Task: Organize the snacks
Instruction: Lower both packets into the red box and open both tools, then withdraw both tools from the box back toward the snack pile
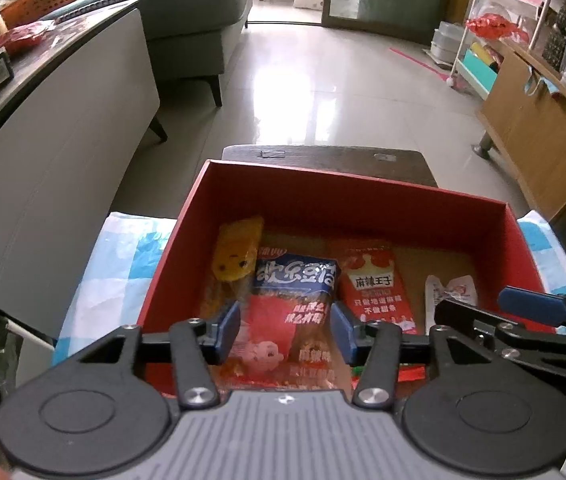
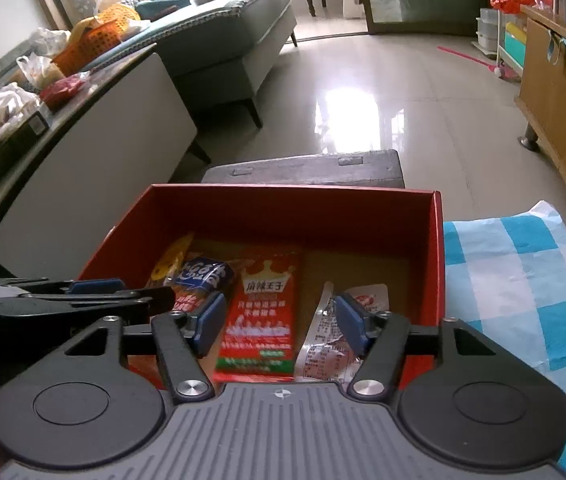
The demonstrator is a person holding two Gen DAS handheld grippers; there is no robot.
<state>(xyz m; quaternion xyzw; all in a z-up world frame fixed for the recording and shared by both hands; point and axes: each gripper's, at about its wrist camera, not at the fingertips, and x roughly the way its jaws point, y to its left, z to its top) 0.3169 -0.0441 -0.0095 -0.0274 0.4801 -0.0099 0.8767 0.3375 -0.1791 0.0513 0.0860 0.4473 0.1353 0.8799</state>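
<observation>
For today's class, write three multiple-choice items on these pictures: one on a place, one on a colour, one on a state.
1. Where do the snack packets lie?
A in the red box
B on the sofa
C on the floor

2. What colour is the packet with a crown?
A green
B red
C black

3. How do the jaws of the left hand-held gripper stand?
A shut on a packet
B shut on nothing
C open

Answers: 1 A, the packets rest on the box's bottom; 2 B, its face is red with white print; 3 C, its blue pads stand apart over the blue-topped packet.
</observation>
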